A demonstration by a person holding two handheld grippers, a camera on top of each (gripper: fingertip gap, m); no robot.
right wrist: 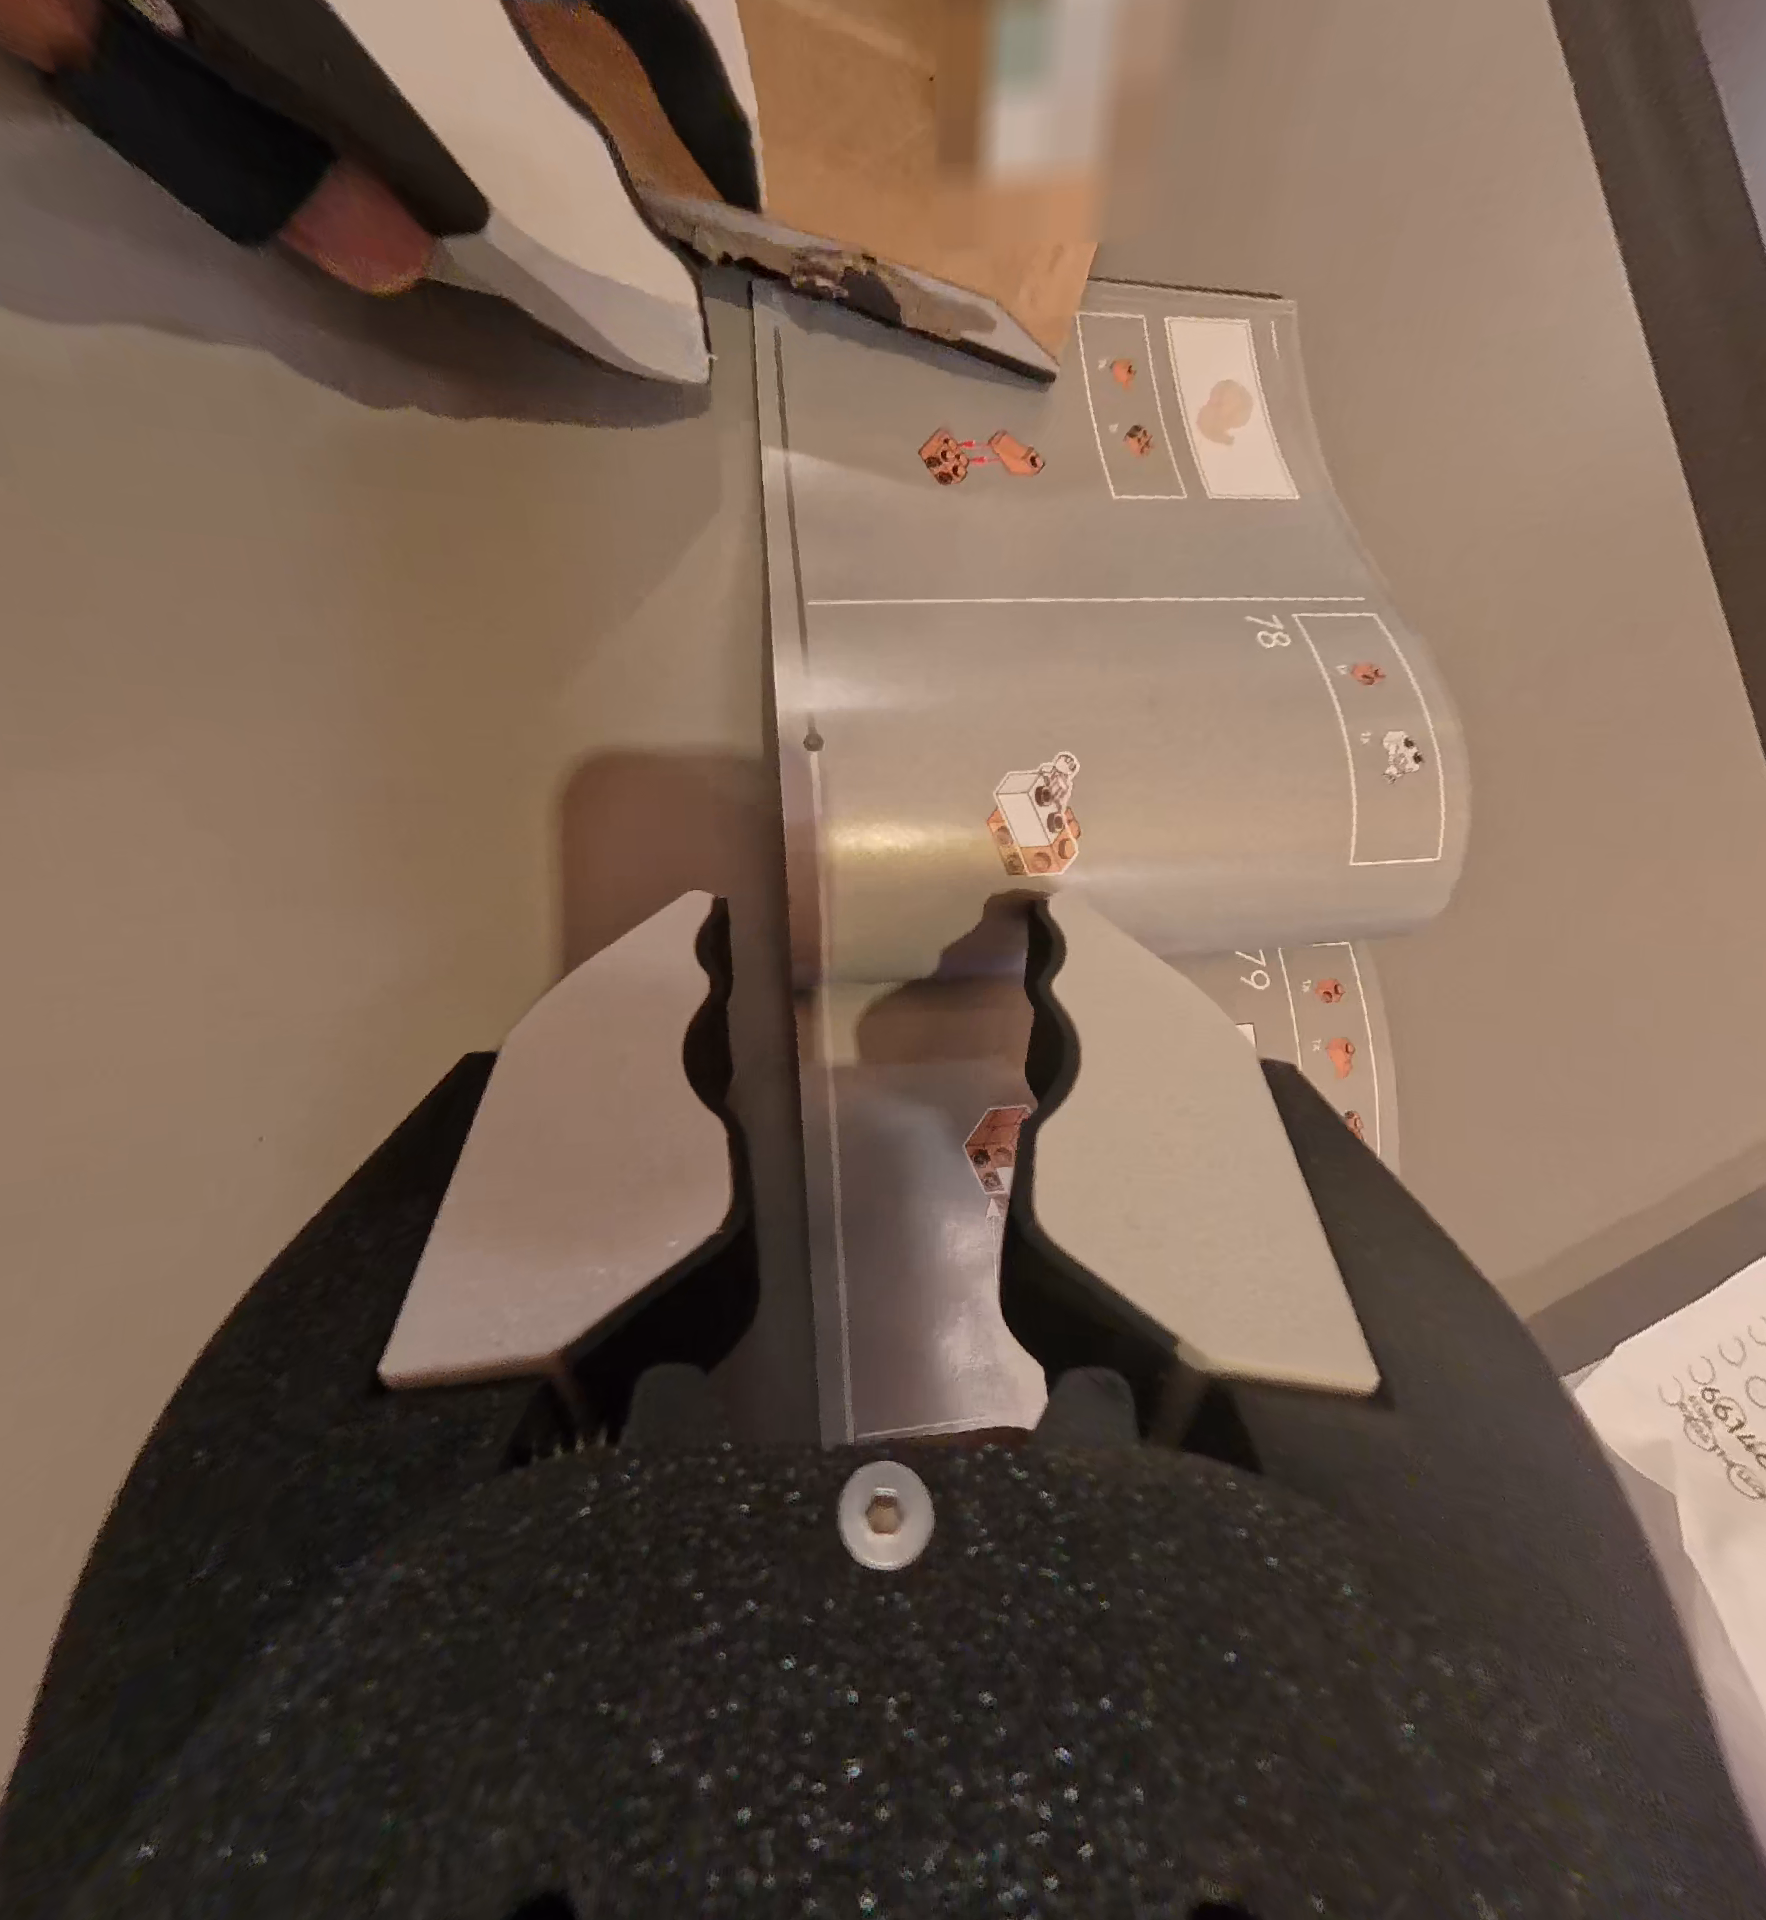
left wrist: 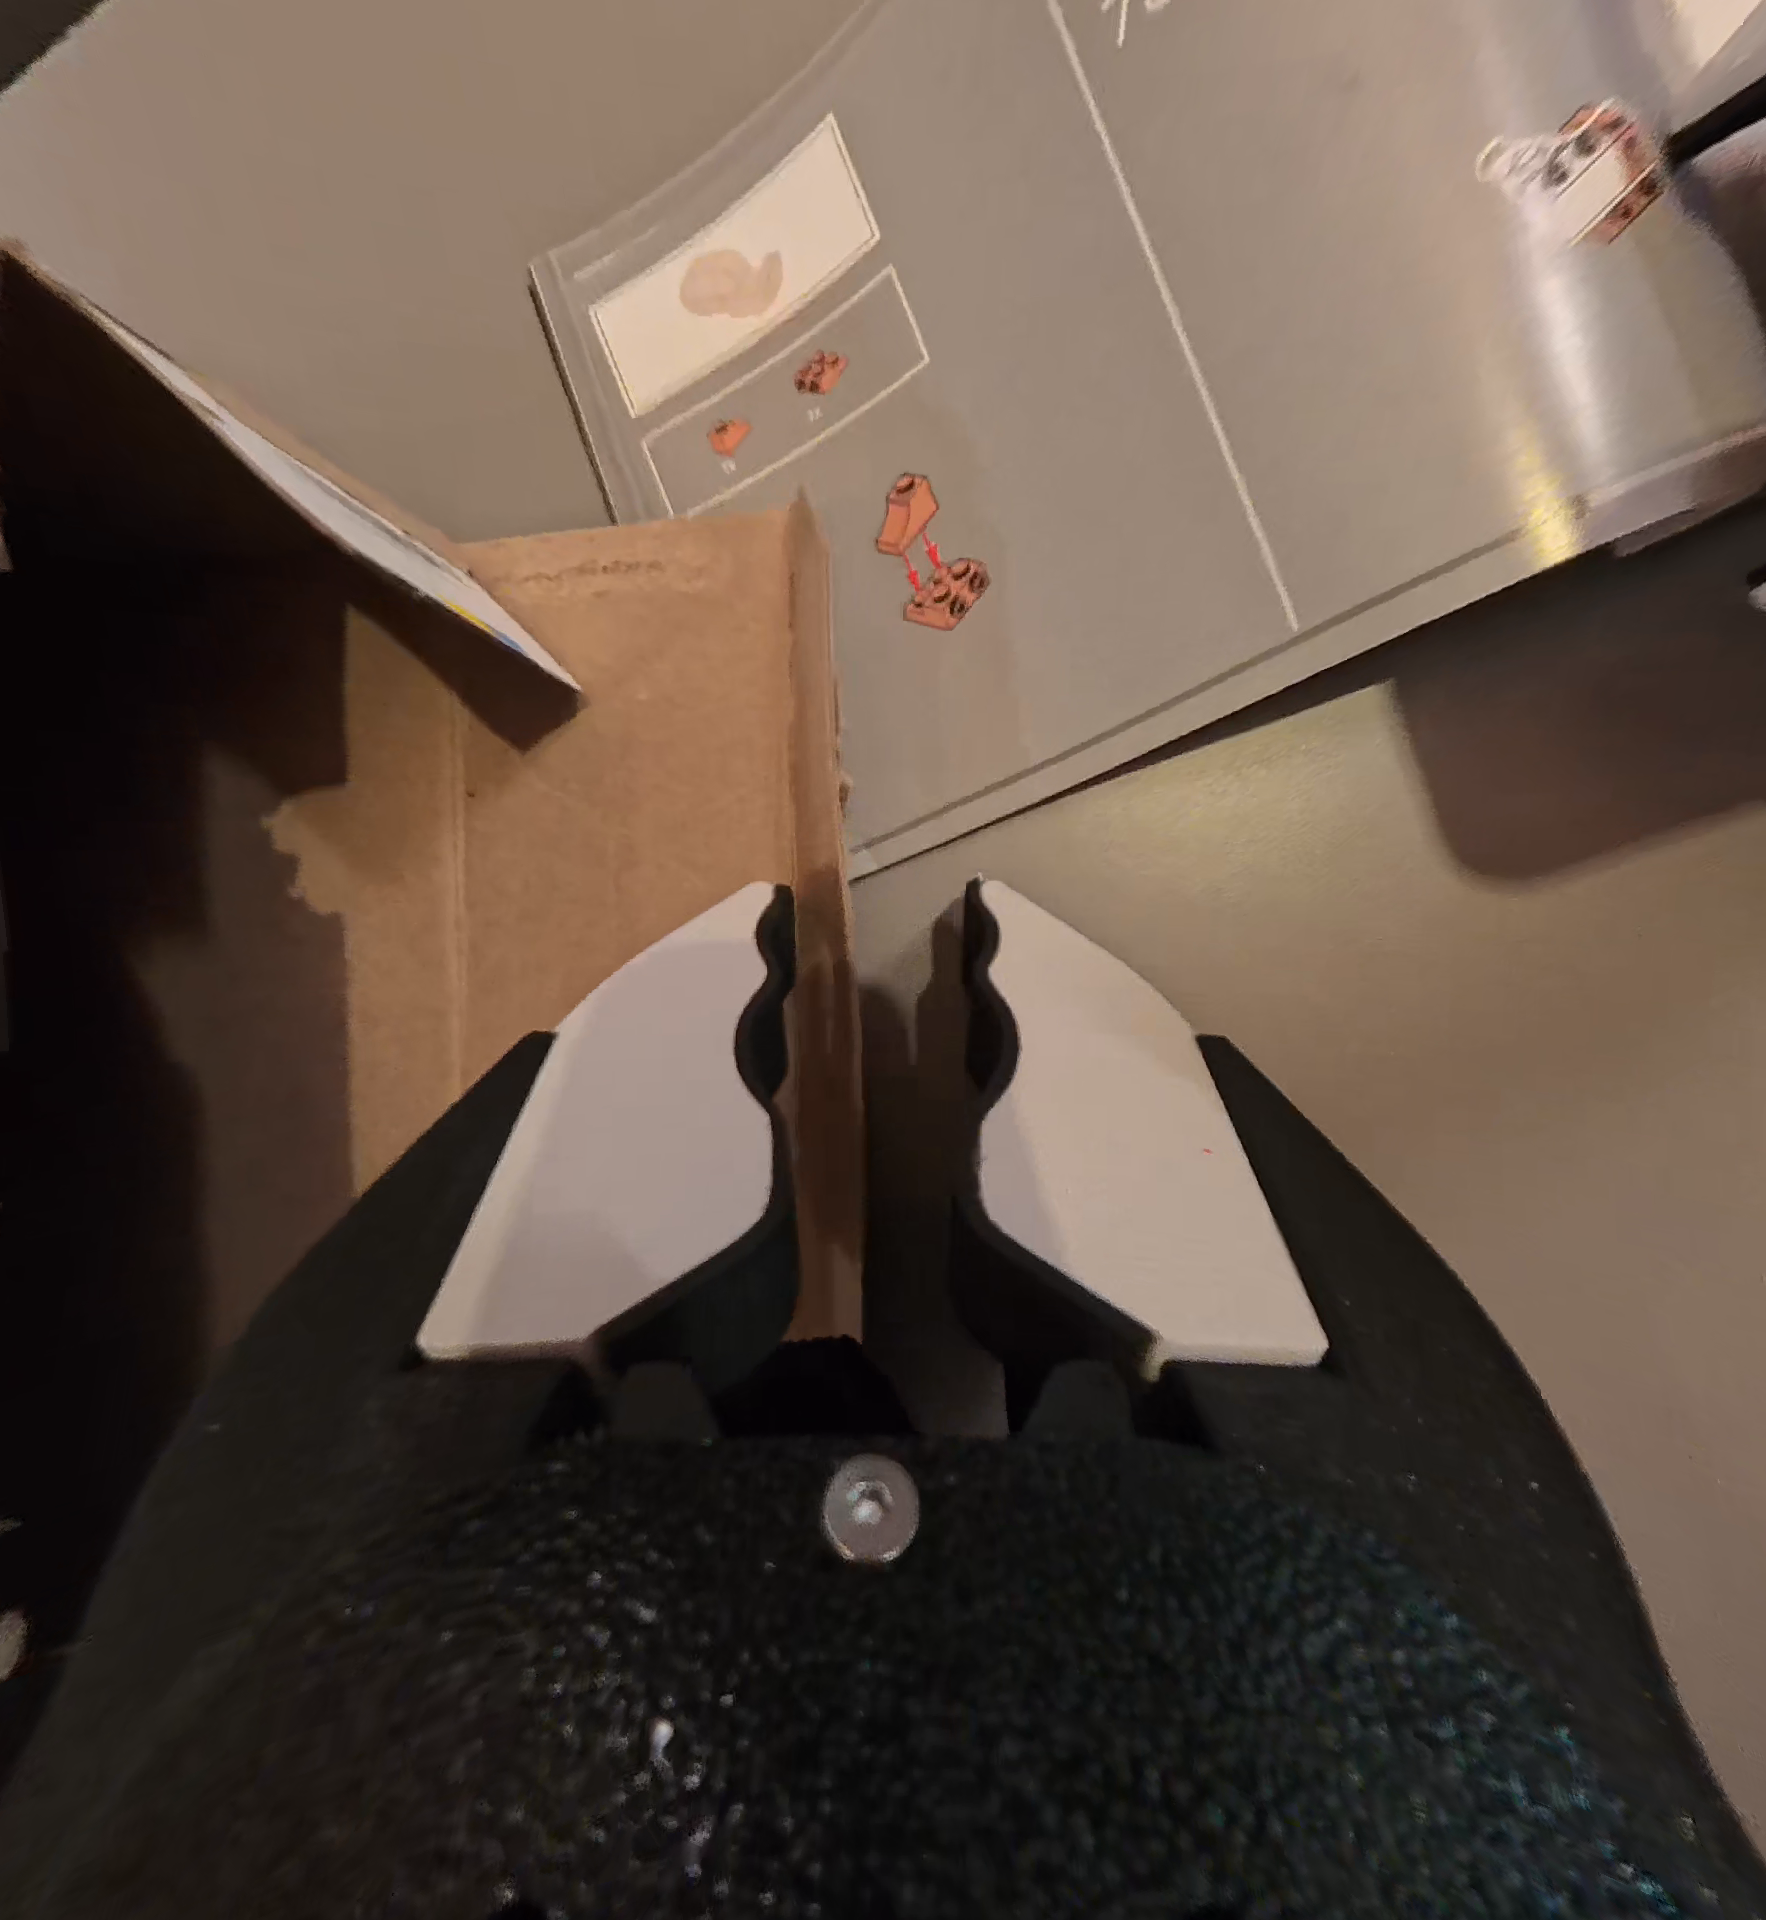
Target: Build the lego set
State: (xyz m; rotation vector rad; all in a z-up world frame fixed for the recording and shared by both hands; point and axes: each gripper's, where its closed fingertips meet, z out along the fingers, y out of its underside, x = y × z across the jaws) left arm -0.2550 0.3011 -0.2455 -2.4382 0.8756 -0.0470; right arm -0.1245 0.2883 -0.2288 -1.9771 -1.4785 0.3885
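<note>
Two grippers at a cardboard box and a brick-building instruction booklet.
Left wrist view: left gripper (left wrist: 874,914) part open, box wall (left wrist: 822,935) between fingers, against one pad, gap at the other; cardboard box (left wrist: 609,790) light and stiff, booklet (left wrist: 1066,436) beyond it. Right wrist view: right gripper (right wrist: 874,935) wide open astride the booklet's edge (right wrist: 962,675), gripping nothing; pages glossy, floppy, likely slippery; best pinched at the edge.

Brown cardboard box (left wrist: 588,790), flaps open, left of frame. Grey instruction booklet (left wrist: 1066,436), page curling, upper centre on beige table (left wrist: 1481,1143). White printed sheet (right wrist: 1752,1475) at right wrist view's lower right.
</note>
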